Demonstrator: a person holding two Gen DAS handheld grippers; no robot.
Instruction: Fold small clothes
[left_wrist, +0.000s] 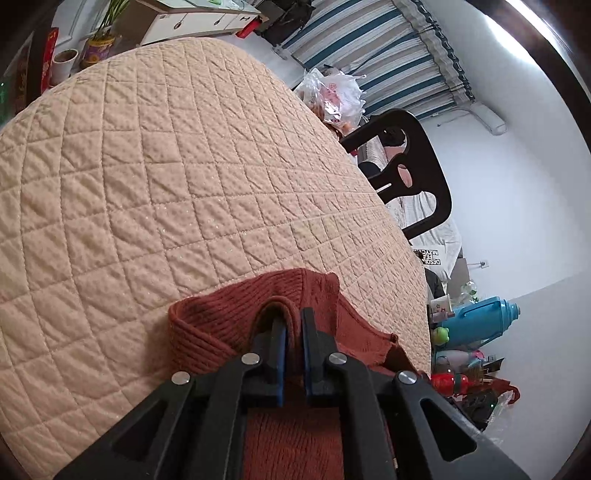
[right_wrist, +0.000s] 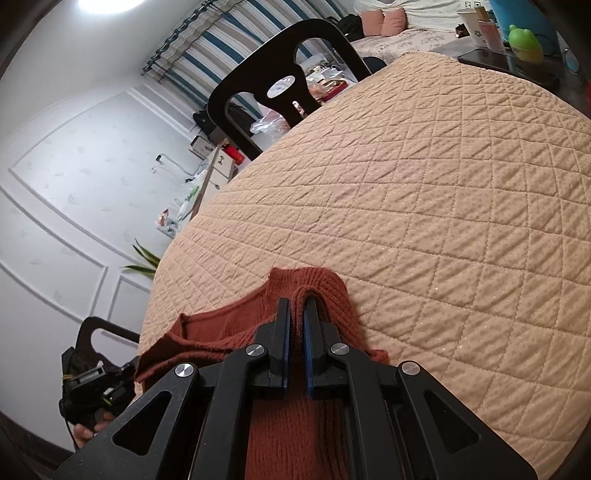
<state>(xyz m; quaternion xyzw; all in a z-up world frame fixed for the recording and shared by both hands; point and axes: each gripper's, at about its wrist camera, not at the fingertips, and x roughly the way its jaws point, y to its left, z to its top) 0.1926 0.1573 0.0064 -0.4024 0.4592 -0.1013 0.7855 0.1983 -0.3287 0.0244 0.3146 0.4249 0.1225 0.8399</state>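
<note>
A rust-red ribbed knit garment (left_wrist: 221, 325) hangs from both grippers above a table covered with a beige quilted cloth (left_wrist: 184, 166). My left gripper (left_wrist: 292, 317) is shut on a fold of the garment's ribbed edge. In the right wrist view the same garment (right_wrist: 221, 332) drapes to the left, and my right gripper (right_wrist: 297, 306) is shut on another fold of its edge over the quilted cloth (right_wrist: 424, 203). The rest of the garment is hidden under the grippers.
A black chair (left_wrist: 413, 177) stands at the table's far side; it also shows in the right wrist view (right_wrist: 280, 74). A blue flask (left_wrist: 484, 317), toys and clutter sit at the right. A phone (right_wrist: 506, 64) and green toy (right_wrist: 524, 42) lie on the table's far end.
</note>
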